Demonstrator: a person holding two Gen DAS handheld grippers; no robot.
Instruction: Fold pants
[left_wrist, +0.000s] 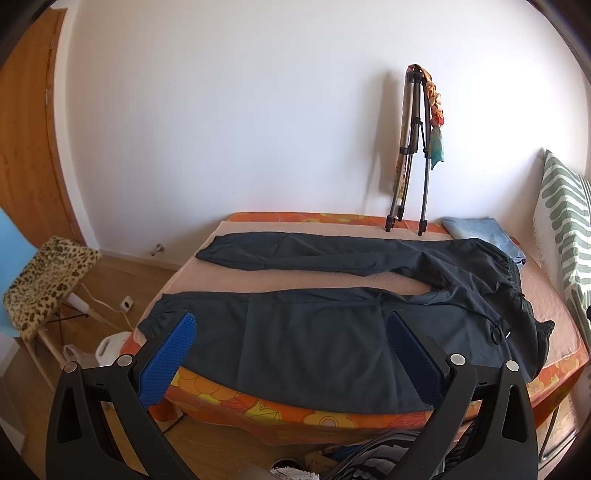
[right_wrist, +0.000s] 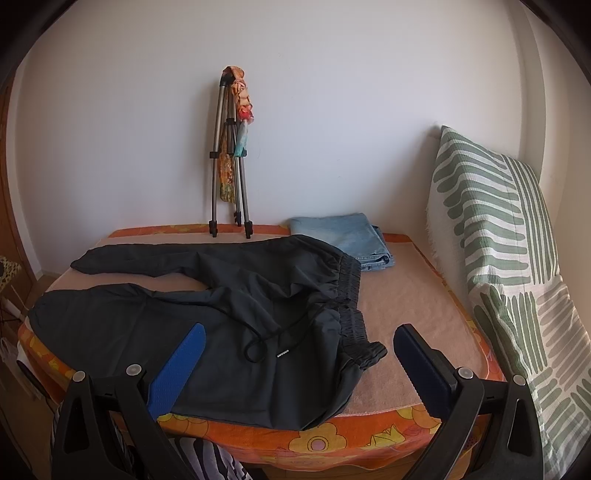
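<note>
Dark navy pants (left_wrist: 295, 332) lie spread flat on the bed, legs pointing left, elastic waistband at the right; the near leg hangs slightly over the front edge. They also show in the right wrist view (right_wrist: 236, 317), with a black drawstring (right_wrist: 266, 343) lying on the front. My left gripper (left_wrist: 291, 325) is open and empty, held above the near leg. My right gripper (right_wrist: 299, 336) is open and empty, held above the waist area near the bed's front edge.
The bed (right_wrist: 413, 317) has a peach cover and an orange flowered sheet. Folded blue jeans (right_wrist: 343, 236) lie at the back right. A folded tripod (right_wrist: 229, 158) leans on the wall. A green patterned pillow (right_wrist: 498, 240) stands right. A leopard-print stool (left_wrist: 44, 284) stands left.
</note>
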